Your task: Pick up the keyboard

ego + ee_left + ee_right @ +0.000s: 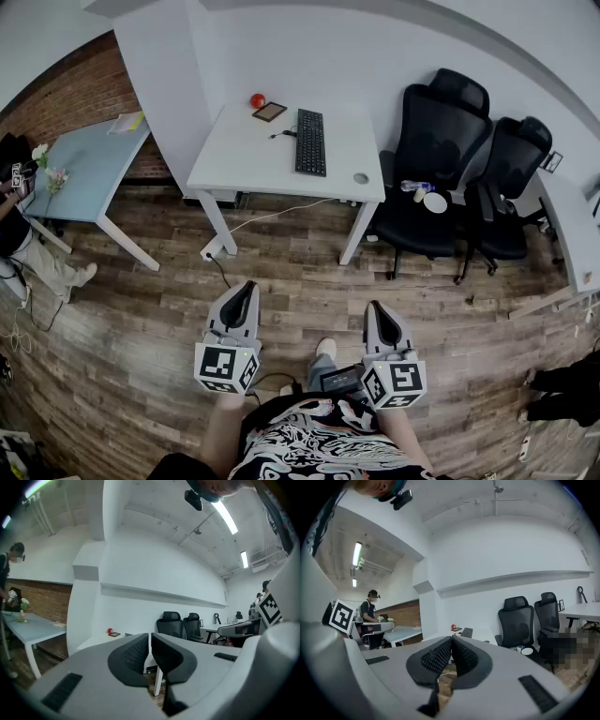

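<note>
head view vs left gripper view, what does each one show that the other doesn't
Only the head view: the whole keyboard from above and the cable trailing below the white desk. Only the left gripper view: the ceiling lights and, face on, the fingers of the left gripper, shut on nothing. Both: that desk, the red ball, black chairs, blue table.

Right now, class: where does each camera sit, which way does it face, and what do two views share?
Head view: on the person's head, looking steeply down at the white desk and keyboard; left gripper, right gripper and patterned shirt show.
Left gripper view: on the left gripper, facing the desk; shut jaws show.
Right gripper view: on the right gripper, facing the desk; shut jaws show.
Shared: both gripper views see the red ball and black chairs.
</note>
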A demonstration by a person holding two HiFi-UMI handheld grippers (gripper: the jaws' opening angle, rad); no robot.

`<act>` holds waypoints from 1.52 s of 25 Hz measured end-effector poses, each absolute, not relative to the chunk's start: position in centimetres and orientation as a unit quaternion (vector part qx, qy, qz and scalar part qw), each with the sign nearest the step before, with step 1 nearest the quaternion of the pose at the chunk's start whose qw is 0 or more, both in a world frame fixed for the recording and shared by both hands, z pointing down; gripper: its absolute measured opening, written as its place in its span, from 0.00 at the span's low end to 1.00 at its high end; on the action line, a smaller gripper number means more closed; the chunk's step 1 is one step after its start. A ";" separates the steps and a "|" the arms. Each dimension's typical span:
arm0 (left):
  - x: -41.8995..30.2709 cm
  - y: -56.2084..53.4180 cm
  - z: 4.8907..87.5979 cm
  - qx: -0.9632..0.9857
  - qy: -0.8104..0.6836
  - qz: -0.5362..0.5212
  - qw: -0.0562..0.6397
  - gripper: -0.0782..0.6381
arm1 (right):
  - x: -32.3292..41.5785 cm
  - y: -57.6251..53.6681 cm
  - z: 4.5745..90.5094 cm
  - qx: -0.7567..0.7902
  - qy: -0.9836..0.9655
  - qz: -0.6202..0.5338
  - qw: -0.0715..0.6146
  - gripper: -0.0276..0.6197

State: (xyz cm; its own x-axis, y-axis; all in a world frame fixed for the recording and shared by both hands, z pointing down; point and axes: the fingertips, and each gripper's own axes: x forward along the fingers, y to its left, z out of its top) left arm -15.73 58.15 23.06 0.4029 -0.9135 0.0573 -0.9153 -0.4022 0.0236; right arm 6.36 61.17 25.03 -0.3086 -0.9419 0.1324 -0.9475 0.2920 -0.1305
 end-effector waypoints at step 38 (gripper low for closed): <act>-14.8 38.9 22.3 0.811 -0.584 0.030 0.020 0.15 | 7.9 39.4 24.6 0.554 -0.828 0.084 0.012 0.09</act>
